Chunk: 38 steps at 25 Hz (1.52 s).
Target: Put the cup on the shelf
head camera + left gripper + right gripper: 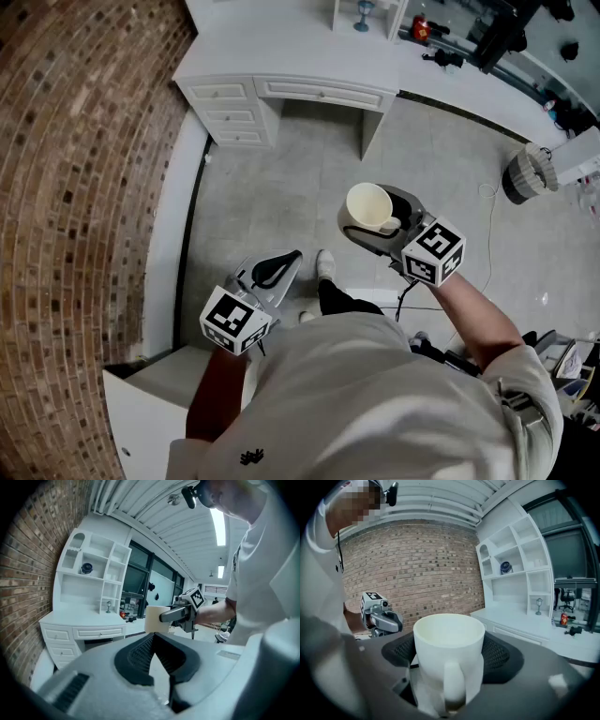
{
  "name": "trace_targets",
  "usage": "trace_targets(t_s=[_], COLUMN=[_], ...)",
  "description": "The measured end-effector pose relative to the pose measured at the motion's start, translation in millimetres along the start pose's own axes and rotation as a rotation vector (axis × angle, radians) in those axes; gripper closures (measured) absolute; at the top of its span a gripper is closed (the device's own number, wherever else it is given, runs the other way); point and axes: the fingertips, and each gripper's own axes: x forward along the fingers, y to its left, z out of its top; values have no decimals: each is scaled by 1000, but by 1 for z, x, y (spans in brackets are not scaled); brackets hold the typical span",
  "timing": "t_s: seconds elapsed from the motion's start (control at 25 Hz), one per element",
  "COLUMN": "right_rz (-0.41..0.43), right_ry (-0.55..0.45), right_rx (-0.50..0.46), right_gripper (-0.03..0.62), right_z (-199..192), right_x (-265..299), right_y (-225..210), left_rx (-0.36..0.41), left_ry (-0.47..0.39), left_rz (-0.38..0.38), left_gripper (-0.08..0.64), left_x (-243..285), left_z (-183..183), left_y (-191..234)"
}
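So, roughly halfway I'd say: right tool (380,221) is pinching the cup (367,206) upright in mid-air over the floor, left tool (274,269) pressed together and empty, with the shelf (513,569) above the counter (281,56) well apart from it.

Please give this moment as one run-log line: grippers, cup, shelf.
right gripper: shut on white mug, upright | left gripper: shut, empty | shelf unit: ahead, mug not yet placed
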Motion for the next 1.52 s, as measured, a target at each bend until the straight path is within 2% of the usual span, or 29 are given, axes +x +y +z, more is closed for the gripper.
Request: trace_targets(t_s=[0.16, 0.36, 0.64, 0.88, 1.12, 1.52], right_rz=[-26, -64, -69, -129, -216, -389], right_ry=[-11, -32, -20, -26, -25, -55], right_rx=[-9, 27, 56, 82, 84, 79], right_gripper=[164, 164, 163, 164, 164, 164], right_z=[17, 31, 31, 42, 69, 148], right_x=[4, 7, 31, 56, 104, 184], right_y=[-62, -136, -210, -266, -320, -407], left_rx=[28, 30, 28, 17, 32, 141], left_ry=[24, 17, 54, 76, 66, 84], left_rz=[-39, -91, -152, -213, -335, -500], left_gripper=[555, 555, 555, 555, 555, 555], left_x=[49, 114, 182, 212, 238, 248], left_z=[30, 71, 88, 98, 114, 163], left_y=[25, 56, 95, 134, 198, 335])
